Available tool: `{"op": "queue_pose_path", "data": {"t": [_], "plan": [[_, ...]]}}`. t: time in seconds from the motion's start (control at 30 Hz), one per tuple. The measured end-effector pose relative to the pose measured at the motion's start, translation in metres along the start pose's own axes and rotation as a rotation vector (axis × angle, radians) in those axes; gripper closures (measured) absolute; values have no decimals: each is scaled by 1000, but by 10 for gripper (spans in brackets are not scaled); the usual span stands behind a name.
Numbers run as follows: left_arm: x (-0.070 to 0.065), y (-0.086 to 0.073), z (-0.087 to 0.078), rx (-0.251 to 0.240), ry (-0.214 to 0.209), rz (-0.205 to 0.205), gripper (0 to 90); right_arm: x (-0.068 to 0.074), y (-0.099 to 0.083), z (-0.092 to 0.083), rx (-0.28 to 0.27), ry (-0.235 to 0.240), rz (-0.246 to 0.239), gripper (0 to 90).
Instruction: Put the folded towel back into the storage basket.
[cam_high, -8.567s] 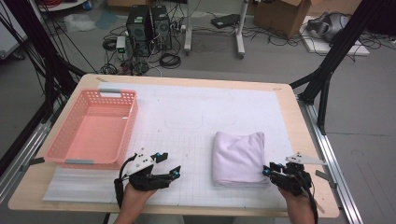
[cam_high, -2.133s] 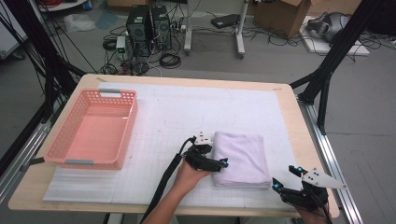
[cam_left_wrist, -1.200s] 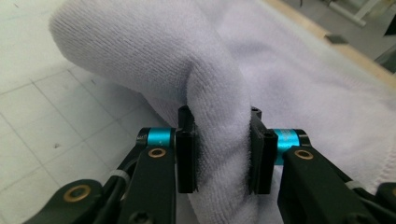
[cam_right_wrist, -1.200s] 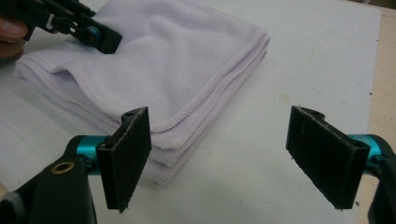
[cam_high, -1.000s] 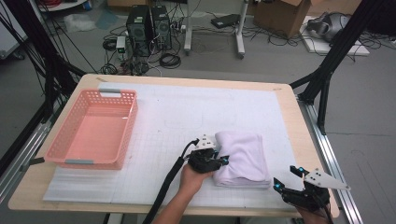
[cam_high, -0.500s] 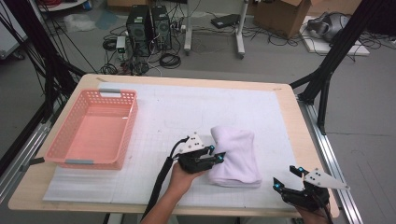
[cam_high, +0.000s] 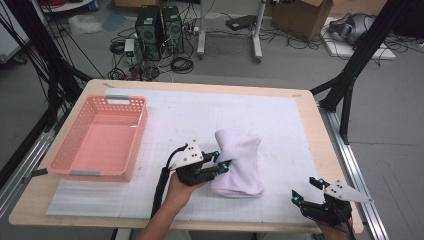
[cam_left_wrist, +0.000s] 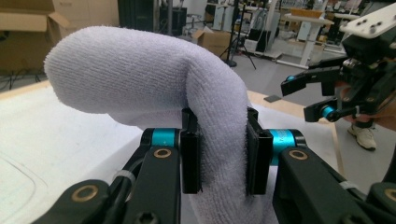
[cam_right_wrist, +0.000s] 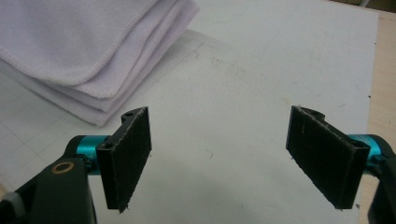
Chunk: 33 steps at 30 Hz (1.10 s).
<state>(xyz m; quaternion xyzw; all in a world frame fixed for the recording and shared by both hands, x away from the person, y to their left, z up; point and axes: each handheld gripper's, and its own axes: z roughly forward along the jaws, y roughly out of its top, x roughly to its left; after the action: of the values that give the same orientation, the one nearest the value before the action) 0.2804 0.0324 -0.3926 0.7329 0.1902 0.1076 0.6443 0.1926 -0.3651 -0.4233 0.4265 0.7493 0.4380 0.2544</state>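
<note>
One folded towel (cam_high: 237, 162) sits mid-table, pinched at its near-left edge by our left gripper (cam_high: 220, 165); the basket (cam_high: 100, 137) lies well to the left. Our right gripper (cam_high: 306, 192) idles wide open and empty, near the table's right corner

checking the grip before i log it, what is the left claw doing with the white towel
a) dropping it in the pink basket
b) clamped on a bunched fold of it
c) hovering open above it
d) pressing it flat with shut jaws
b: in the left gripper view the left claw has both pads pressed on a thick fold of the white towel.
</note>
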Motion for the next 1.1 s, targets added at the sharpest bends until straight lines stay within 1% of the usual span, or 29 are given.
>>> {"op": "queue_pose_path", "data": {"t": [0.1,0.33,0.53,0.7,0.93,1.1], "plan": [[0,6,-7,-18,1,19,727,0,0,0,1,1,0,213],[-1,18,-24,-54,-12,49,728,1,1,1,3,0,-1,213],[-3,27,-39,-67,-20,80,728,2,2,1,-2,5,-6,213],[-3,35,-53,-73,-16,103,728,2,2,1,-3,2,-5,213],[0,41,-77,-107,2,116,727,3,2,1,1,1,-4,213],[3,44,-95,-132,20,106,727,3,3,1,-2,-2,-7,214]]}}
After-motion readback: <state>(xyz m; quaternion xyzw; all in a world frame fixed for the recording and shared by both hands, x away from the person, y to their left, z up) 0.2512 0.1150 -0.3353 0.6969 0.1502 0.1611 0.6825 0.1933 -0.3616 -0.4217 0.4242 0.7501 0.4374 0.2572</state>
